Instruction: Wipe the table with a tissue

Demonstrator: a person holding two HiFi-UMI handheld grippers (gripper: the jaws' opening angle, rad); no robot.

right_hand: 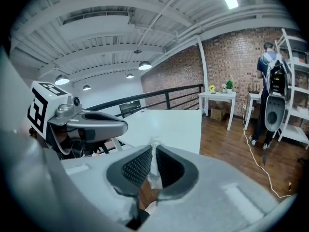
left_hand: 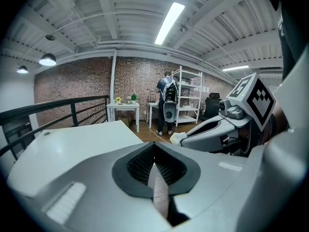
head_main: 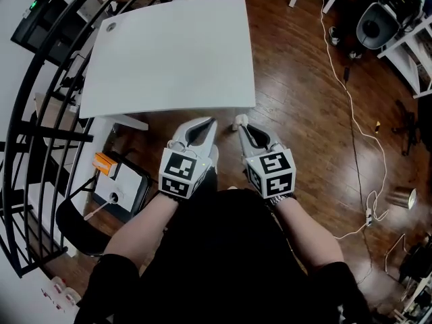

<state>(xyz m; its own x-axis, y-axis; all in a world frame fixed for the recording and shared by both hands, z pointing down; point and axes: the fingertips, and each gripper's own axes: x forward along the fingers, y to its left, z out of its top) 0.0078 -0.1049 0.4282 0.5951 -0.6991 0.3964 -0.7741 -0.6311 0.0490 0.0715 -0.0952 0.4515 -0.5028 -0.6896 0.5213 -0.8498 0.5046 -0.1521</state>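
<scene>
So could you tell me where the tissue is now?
In the head view the tissue is pinched in the jaws of the right gripper, held just short of the near edge of the white table.

Head view looks steeply down; gripper views face seemingly level; all share the table.

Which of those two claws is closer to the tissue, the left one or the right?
Right. The right gripper has its jaws shut on the tissue, which pokes out at their tip. The left gripper sits alongside, jaws together and empty, clear of the tissue.
</scene>
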